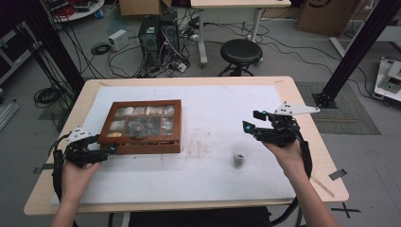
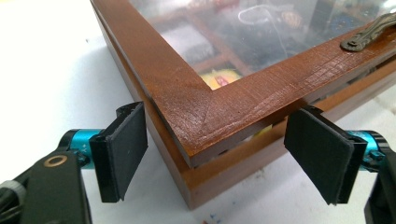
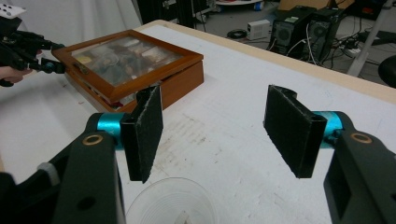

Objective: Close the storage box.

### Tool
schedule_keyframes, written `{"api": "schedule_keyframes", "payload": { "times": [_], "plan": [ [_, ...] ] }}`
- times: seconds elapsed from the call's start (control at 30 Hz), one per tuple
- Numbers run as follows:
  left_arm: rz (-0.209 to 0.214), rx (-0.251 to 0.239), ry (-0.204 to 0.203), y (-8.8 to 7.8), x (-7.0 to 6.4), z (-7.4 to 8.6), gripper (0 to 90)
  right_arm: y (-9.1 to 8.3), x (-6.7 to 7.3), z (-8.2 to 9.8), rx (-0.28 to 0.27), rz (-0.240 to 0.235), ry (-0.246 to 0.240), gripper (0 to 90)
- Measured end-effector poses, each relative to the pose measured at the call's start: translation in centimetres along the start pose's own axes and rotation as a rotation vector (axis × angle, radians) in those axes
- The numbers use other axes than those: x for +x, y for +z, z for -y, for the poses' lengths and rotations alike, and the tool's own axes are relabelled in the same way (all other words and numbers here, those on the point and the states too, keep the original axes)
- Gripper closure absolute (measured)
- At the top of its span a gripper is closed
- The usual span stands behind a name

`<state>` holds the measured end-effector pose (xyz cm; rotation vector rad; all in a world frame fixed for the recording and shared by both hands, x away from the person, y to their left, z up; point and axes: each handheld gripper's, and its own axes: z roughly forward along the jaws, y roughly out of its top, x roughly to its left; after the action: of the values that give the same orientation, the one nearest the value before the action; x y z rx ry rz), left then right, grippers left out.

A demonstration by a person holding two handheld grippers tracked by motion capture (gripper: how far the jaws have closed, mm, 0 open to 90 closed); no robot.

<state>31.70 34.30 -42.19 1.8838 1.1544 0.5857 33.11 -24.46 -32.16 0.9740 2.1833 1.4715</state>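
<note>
The contents of the wooden box (image 1: 144,125) are blurred behind its glass lid in the high view and cannot be told apart. In the left gripper view the box is cut off by the top and right edges. The clear cup (image 3: 172,203) is cropped by the bottom edge in the right gripper view; something dark, possibly grounds, is seen inside it from above.

Brown wooden box (image 1: 144,128), clear glass lid; black gripper (image 1: 105,150), cyan fittings; white table cover (image 1: 213,113).

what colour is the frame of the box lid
Reddish-brown wood around a clear pane; the box lid shows best in the left gripper view.
</note>
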Motion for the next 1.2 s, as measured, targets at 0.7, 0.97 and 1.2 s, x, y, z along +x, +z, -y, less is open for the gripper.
{"api": "schedule_keyframes", "payload": {
  "times": [0.7,0.97,1.2],
  "plan": [
    [0.015,0.022,-0.026,-0.1,0.4,1.1,21.5,0.1,0.0,0.0,0.006,0.001,0.002,38.2],
    [-0.008,0.022,-0.032,-1.2,0.5,1.6,21.5,0.0,-0.1,0.2,0.004,0.001,0.006,36.2],
    [-0.042,-0.06,-0.006,-3.9,0.0,0.2,21.5,-1.2,-0.7,0.7,-0.018,0.024,0.014,32.0]
  ]
}}
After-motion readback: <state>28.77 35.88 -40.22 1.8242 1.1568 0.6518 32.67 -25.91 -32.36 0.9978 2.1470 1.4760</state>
